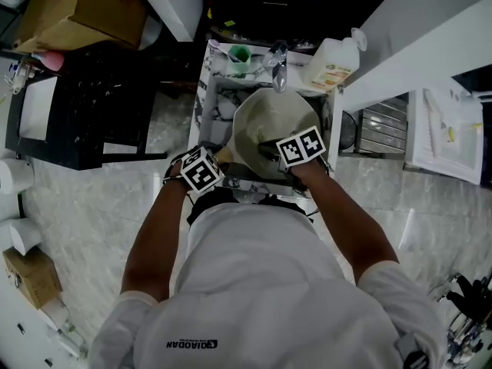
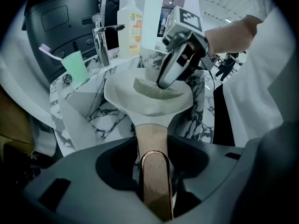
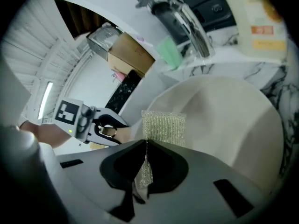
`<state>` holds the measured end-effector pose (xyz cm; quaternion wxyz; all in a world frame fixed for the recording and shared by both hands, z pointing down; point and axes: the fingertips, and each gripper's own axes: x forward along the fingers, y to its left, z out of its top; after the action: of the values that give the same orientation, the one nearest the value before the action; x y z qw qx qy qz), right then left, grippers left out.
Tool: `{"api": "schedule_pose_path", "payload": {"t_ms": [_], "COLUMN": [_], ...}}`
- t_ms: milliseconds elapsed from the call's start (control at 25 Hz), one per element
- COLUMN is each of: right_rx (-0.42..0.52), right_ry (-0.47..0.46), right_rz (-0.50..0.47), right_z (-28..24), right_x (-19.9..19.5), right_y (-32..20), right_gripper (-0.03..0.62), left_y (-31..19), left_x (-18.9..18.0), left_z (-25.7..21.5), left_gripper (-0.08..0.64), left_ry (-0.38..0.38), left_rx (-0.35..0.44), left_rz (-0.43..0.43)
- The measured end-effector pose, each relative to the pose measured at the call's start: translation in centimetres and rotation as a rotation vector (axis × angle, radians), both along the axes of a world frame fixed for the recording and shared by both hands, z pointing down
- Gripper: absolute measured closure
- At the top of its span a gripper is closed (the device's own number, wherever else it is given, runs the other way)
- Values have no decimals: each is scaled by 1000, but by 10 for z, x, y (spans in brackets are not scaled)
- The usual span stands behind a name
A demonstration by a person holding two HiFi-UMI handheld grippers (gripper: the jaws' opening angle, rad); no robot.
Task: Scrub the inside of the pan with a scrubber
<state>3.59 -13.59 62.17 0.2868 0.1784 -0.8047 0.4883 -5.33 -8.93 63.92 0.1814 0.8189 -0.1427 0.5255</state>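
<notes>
A cream white pan (image 1: 265, 125) sits tilted in the marble sink (image 1: 219, 102). Its wooden handle (image 2: 152, 143) with a copper end runs between the jaws of my left gripper (image 2: 154, 171), which is shut on it. My right gripper (image 3: 145, 146) is shut on a silvery mesh scrubber (image 3: 163, 127). The scrubber (image 2: 156, 88) rests against the pan's inner wall (image 3: 224, 120). In the head view the right gripper (image 1: 288, 160) reaches into the pan from its near rim, and the left gripper (image 1: 207, 166) is at the pan's near left.
A chrome tap (image 1: 278, 68) stands over the back of the sink, with a green cup (image 1: 240, 54) holding a toothbrush to its left and a white soap bottle (image 1: 332, 64) to its right. A black cabinet (image 1: 84, 106) stands on the left and a metal rack (image 1: 384, 125) on the right.
</notes>
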Motion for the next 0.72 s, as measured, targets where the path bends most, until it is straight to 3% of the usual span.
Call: {"api": "schedule_pose_path", "payload": {"t_ms": [200,360,480,560,720], "right_rx": [110,182,217,211,220], "right_ry": [-152,-260,-338,-390,-422], "right_rz": [122,204,267,321,407], "right_z": [-65,-106,-130,-143,-160], "right_x": [23,47,64,74,87], "right_y": [-1,2,2,2,5], "right_gripper": [540,541,541,541,541], "left_y": [0,-15,-30,-35,-32], "left_x": [-3,-7,2,9,20], "left_z": [-12,-51,-105,-133,-169], "left_gripper": [354,354,358,418,517], "left_ry": [5,55,187,290,448], "left_rx": [-22,84,198,249,270], "left_rz": [-56,-125,-276,-408,-604]}}
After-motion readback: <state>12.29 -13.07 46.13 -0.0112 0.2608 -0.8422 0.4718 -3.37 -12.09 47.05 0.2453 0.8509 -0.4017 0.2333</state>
